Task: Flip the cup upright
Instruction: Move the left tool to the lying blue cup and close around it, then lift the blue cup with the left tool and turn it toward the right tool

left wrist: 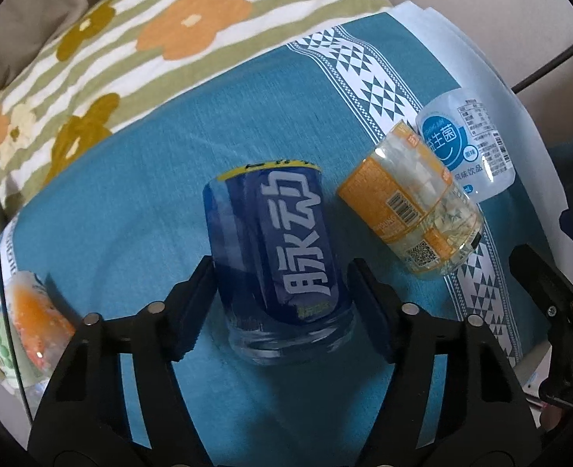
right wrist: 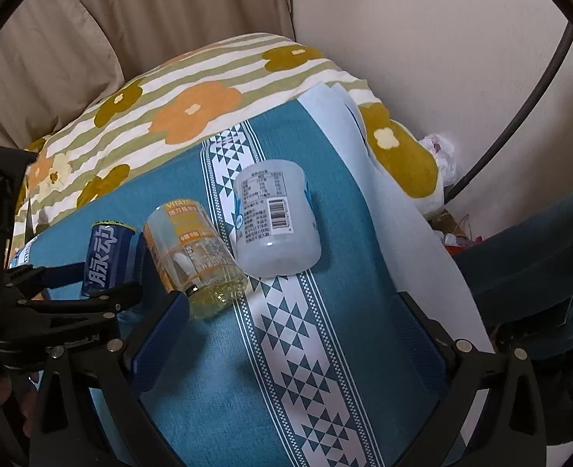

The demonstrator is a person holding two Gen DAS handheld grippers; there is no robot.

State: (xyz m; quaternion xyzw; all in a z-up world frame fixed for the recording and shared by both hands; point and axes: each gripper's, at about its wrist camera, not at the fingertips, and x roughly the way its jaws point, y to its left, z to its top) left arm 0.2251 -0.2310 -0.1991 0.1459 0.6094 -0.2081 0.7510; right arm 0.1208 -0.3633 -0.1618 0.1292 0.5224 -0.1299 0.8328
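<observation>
With left gripper (left wrist: 282, 295) open astride the blue cup (left wrist: 276, 249), pads not touching: close squarely mid-body, lift, rotate upright clear of the yellow cup (left wrist: 410, 210). Right gripper (right wrist: 290, 342) open, empty.

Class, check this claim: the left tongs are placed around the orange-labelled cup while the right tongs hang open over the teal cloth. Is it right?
Not quite. The left tongs straddle the blue-labelled cup, not the orange-labelled cup, which lies beside it untouched; the left wrist view shows this. The rest holds: the right tongs hang open over the teal cloth.
</observation>
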